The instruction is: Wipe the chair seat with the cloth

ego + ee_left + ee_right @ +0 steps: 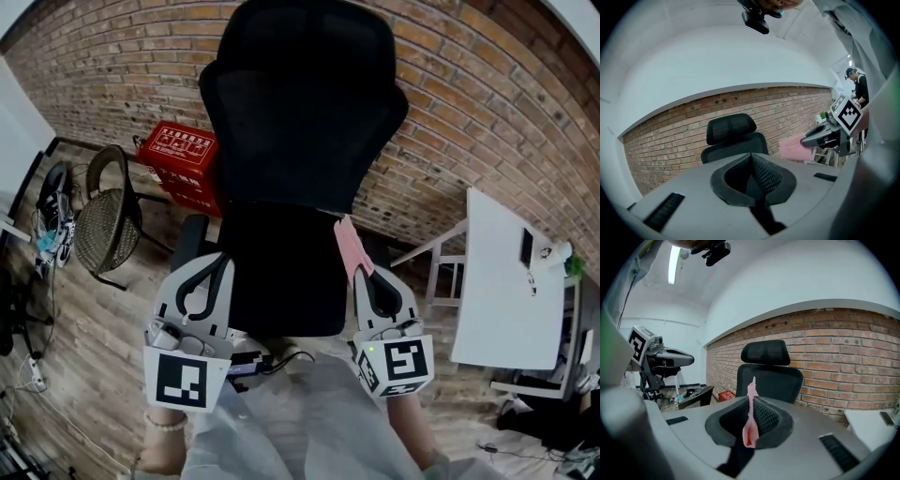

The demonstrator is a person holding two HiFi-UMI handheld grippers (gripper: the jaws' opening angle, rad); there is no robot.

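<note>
- Grippers low and close to the body, side by side, marker cubes nearest the head camera and fingers pointing away toward the chair.
- Left gripper (217, 262): fingers pressed together with nothing between them, tips over the front left corner of the chair seat (281, 281).
- Right gripper (364, 277): fingers closed on the pink cloth (348, 246), pinched into a thin folded strip that stands up between the pads and reaches out past the tips.
- Cloth off the middle of the seat, held at the seat's right edge just ahead of the right fingertips; touching the seat edge or clear of it — cannot tell.
- Black seat lying between the two grippers, front edge toward the body.
- Beyond the seat, tall black mesh backrest (300, 103), upright, with a headrest on top in both gripper views.
- Left of the chair on the wooden floor (112, 319), a round wicker chair (101, 223) on a dark frame, well apart from the seat.
- Behind that, a red box (183, 159) just beside the backrest, low against the wall.
- Right of the chair, a white bench (506, 300) with a small dark flat item (527, 248) near its far end.
- Farthest back — red brick wall (469, 112) across the whole width.
</note>
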